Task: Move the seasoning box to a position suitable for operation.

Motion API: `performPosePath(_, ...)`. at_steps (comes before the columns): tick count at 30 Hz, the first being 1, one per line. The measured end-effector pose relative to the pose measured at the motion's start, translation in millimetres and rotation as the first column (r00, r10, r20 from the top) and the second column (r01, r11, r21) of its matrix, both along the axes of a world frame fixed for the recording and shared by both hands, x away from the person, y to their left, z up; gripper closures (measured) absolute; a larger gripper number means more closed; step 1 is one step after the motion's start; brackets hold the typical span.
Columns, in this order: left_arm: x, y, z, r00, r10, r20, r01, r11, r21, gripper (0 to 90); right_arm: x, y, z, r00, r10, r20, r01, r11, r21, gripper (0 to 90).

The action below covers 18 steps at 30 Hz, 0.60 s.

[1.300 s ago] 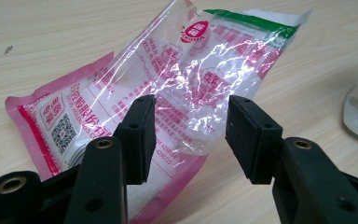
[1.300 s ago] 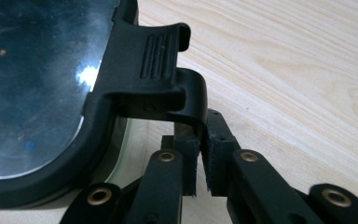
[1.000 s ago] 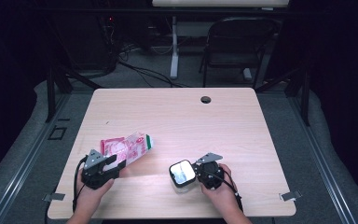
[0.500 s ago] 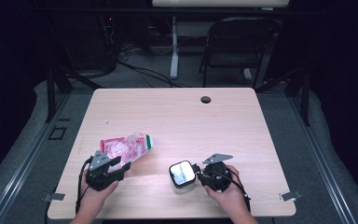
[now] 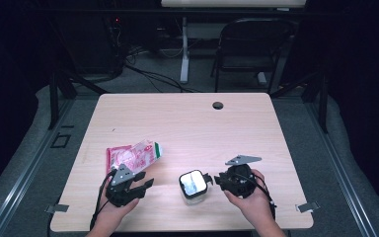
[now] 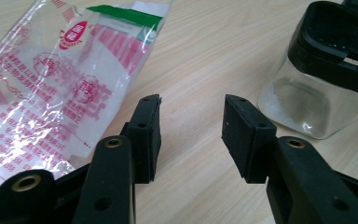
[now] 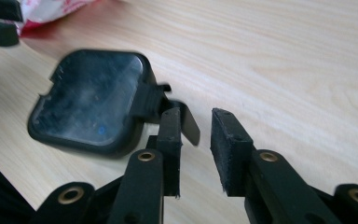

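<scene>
Item 1, left hand-held gripper (image 5: 145,183): we find it near the front left of the table (image 5: 187,123), jaws parted at a moderate width with bare wood between them, holding nothing. In the left gripper view (image 6: 191,128) its pads stand apart over the table top.

Item 2, plastic packet (image 5: 131,155): clear film with red and white print and a green band at one end. We place it flat on the table just beyond the left hand-held gripper, close to the tips but apart from them; in the left gripper view the packet (image 6: 60,84) lies up and to the left of the jaws.

Item 3, jar (image 5: 193,186): a clear square container with a black flip lid, standing upright between the two hand-held grippers near the front edge. In the left gripper view the jar (image 6: 321,79) shows a little white content at its bottom.

Item 4, right hand-held gripper (image 5: 211,179): we log it just right of the jar, jaws set narrow but not closed, pointing at the lid. In the right gripper view (image 7: 196,135) the lid's tab sits at the tip of the left-hand jaw; whether it touches we cannot tell.

Item 5, room: the far half of the table is bare wood except a dark cable hole (image 5: 218,105) near the back edge. The front edge lies close behind both hands.
</scene>
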<state>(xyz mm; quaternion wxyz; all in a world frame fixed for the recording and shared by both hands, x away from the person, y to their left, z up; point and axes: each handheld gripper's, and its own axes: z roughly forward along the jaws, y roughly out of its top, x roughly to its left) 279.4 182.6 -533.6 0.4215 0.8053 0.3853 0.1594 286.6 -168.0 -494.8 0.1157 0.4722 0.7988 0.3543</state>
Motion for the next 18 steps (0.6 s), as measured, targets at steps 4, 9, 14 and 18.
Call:
performPosePath(4, -0.6, 0.5, -3.3, 0.9999, 0.001, -0.011, -0.001, 1.0, 0.002, 57.7, 5.9, 10.1, 6.6, 0.9998, 0.02, 0.004, -0.02, 1.0, 0.01, 76.2)
performPosePath(9, -1.6, 0.3, -4.7, 0.9999, 0.001, -0.012, -0.001, 1.0, 0.007, 57.8, 11.5, 21.1, 8.5, 0.9994, 0.032, 0.01, -0.032, 0.999, 0.001, 80.5)
performPosePath(14, -1.1, -0.2, -6.5, 0.9999, 0.0, -0.015, 0.0, 0.9999, 0.013, 57.7, 13.0, 27.0, 5.0, 0.9991, 0.041, 0.014, -0.041, 0.999, 0.0, 84.3)
performPosePath(18, -1.1, -0.9, -6.5, 0.9999, -0.007, -0.011, 0.007, 0.9999, 0.011, 57.6, 13.9, 26.6, 5.5, 0.999, 0.046, -0.003, -0.046, 0.999, 0.009, 86.9)
